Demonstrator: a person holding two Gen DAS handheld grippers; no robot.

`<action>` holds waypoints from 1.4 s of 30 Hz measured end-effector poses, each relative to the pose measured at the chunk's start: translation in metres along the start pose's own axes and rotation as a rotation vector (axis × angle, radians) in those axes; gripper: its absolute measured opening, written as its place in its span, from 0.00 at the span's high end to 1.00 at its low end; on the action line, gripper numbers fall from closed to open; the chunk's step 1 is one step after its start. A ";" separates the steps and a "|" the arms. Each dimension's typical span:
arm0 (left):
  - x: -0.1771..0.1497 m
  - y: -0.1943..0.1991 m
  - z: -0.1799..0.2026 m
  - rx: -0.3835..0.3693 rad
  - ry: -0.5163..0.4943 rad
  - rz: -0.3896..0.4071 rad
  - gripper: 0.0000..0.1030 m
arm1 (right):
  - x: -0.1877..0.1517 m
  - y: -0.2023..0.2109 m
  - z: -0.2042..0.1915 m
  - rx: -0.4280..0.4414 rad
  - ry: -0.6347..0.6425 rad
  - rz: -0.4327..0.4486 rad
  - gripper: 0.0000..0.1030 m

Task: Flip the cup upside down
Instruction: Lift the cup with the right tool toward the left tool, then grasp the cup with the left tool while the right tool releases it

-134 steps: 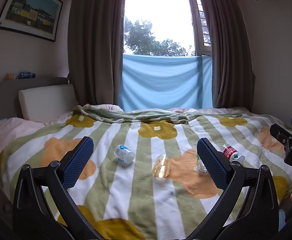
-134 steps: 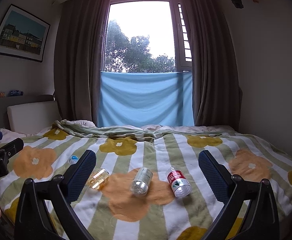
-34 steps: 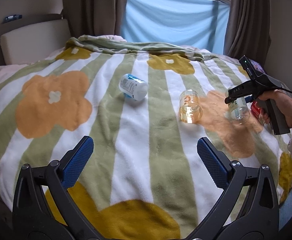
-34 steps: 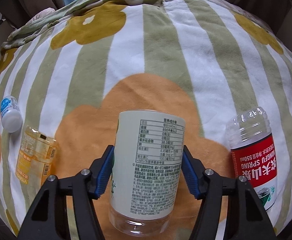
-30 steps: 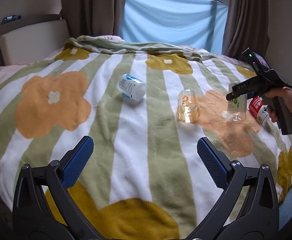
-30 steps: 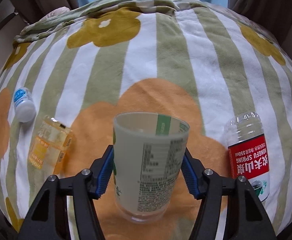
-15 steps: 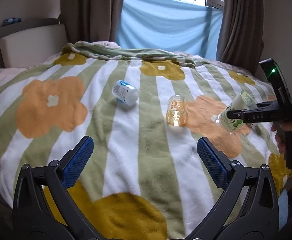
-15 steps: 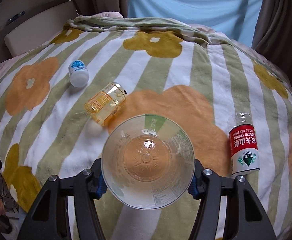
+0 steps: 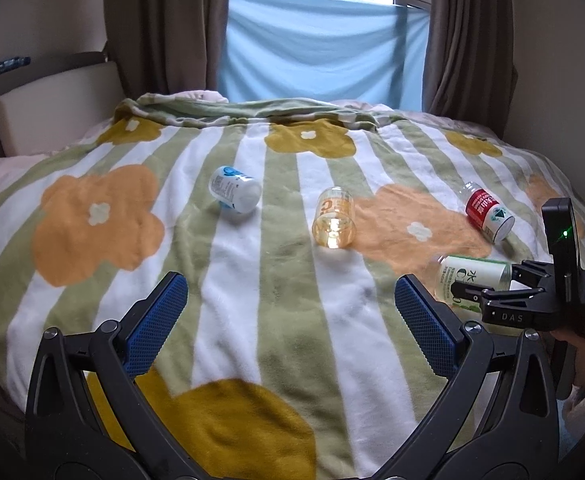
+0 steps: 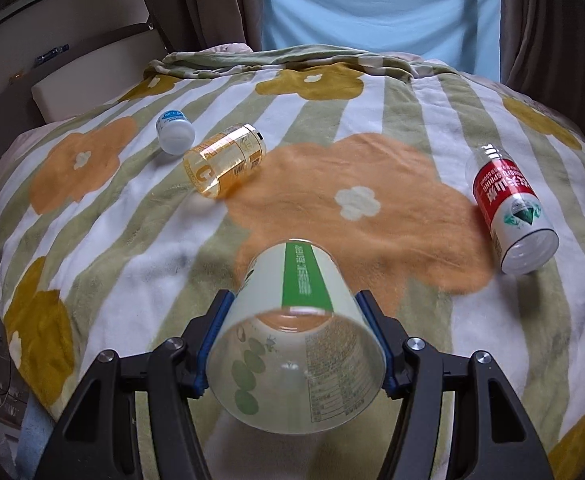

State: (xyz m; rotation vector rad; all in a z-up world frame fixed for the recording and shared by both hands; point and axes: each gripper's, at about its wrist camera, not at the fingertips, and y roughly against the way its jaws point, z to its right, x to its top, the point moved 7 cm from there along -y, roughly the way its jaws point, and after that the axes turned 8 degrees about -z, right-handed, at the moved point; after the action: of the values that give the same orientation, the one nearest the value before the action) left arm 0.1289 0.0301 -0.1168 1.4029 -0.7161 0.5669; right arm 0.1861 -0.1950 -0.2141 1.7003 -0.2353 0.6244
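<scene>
low in the right wrist frame, the right hand-held gripper [image 10: 294, 350] pinches the tilted cup [image 10: 292, 332] above the bed [image 10: 132, 240], while the left hand-held gripper [image 9: 290, 312] stays spread.

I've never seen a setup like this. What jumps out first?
A right claw grips a clear green-labelled cup on its side above a flowered blanket. Three containers lie tipped there: a yellow jar, a white bottle and a red-labelled bottle.
</scene>
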 end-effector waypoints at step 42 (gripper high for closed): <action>-0.025 -0.174 0.190 -0.175 0.230 -1.015 0.00 | -0.112 0.121 0.055 0.002 -0.108 0.592 0.00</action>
State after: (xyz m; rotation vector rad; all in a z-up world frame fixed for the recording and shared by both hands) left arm 0.2179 -0.1743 -0.2482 1.3107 0.1712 -0.1404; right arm 0.0496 -0.2958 -0.1767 1.6676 -0.8336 0.9614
